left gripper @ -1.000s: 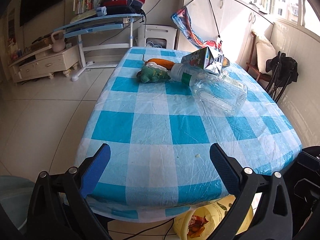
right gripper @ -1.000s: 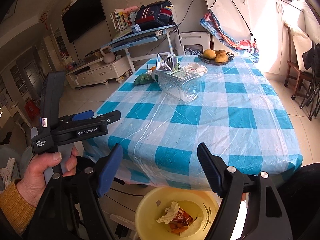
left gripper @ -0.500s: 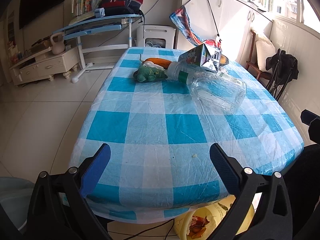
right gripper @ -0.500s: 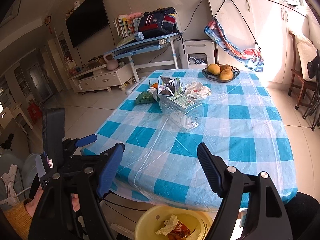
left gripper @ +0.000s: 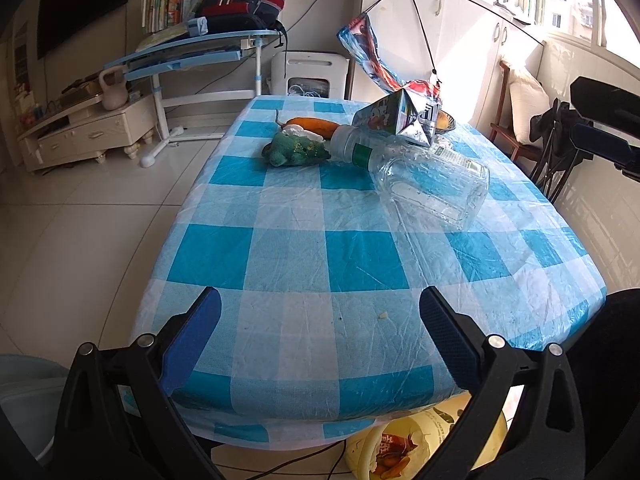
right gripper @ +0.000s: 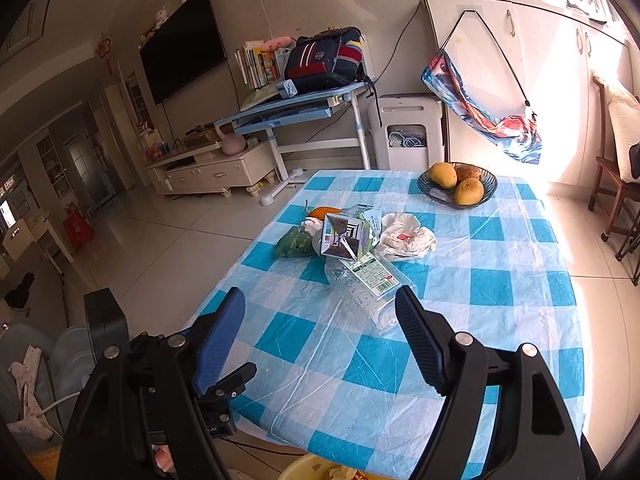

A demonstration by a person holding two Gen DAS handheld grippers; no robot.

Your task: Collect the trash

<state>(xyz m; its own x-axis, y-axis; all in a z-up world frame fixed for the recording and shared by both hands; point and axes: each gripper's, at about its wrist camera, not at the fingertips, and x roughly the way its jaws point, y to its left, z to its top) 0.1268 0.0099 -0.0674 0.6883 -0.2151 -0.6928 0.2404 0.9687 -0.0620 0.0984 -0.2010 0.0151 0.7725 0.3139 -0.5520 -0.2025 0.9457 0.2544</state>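
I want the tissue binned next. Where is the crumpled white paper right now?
In the right wrist view the crumpled white paper lies mid-table on the checked tablecloth, just right of the carton, between the fruit bowl and the plastic bottle.

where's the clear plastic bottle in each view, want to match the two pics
Left wrist: clear plastic bottle lies on its side right of centre, neck toward the green bag.
Right wrist: bottle at centre, just beyond the open right gripper.
Shared landmark: the silver-ended carton at the bottle's neck.
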